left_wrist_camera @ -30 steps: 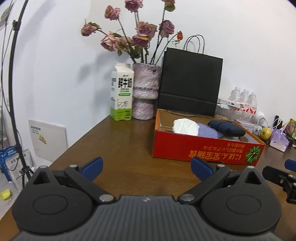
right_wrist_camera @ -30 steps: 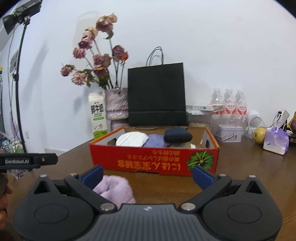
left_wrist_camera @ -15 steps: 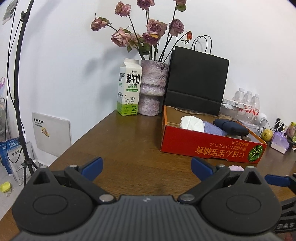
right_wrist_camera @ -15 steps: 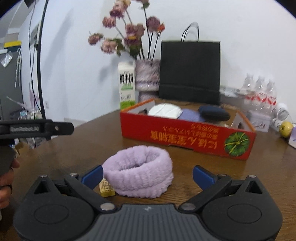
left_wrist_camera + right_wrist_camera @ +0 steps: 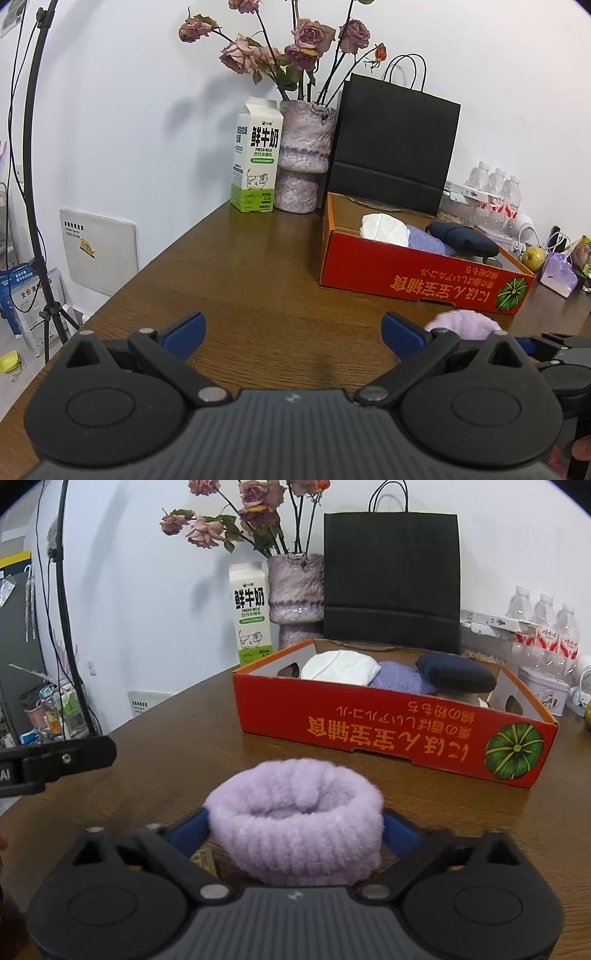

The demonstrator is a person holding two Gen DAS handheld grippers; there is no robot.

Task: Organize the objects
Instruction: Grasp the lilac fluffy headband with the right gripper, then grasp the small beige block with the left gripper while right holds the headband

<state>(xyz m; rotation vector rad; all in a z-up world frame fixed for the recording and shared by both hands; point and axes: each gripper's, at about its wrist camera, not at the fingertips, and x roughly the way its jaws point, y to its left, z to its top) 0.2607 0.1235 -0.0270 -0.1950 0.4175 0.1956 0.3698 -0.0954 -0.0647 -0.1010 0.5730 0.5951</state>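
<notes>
A fluffy lilac band (image 5: pixel 295 819) lies on the brown table (image 5: pixel 177 760) in front of the red cardboard box (image 5: pixel 391 734). My right gripper (image 5: pixel 295 827) straddles it and its jaws are closing; the blue pads (image 5: pixel 188 830) reach the fluff on both sides without visibly squashing it. Inside the box lie a white cloth (image 5: pixel 340 668), a lilac cloth (image 5: pixel 400 681) and a dark navy pouch (image 5: pixel 456 675). My left gripper (image 5: pixel 293 332) hangs open over bare table, left of the band (image 5: pixel 463 323), with nothing between its fingers.
A milk carton (image 5: pixel 255 155), a vase of dried roses (image 5: pixel 301 155) and a black paper bag (image 5: pixel 395 147) stand against the wall behind the box. Water bottles (image 5: pixel 543 624), a tin (image 5: pixel 543 694) and an apple (image 5: pixel 533 254) crowd the right. A small yellow packet (image 5: pixel 205 860) lies by the band.
My right gripper has dipped and come forward until the lilac band sits between its jaws, which have narrowed. The left gripper's view has shifted only slightly.
</notes>
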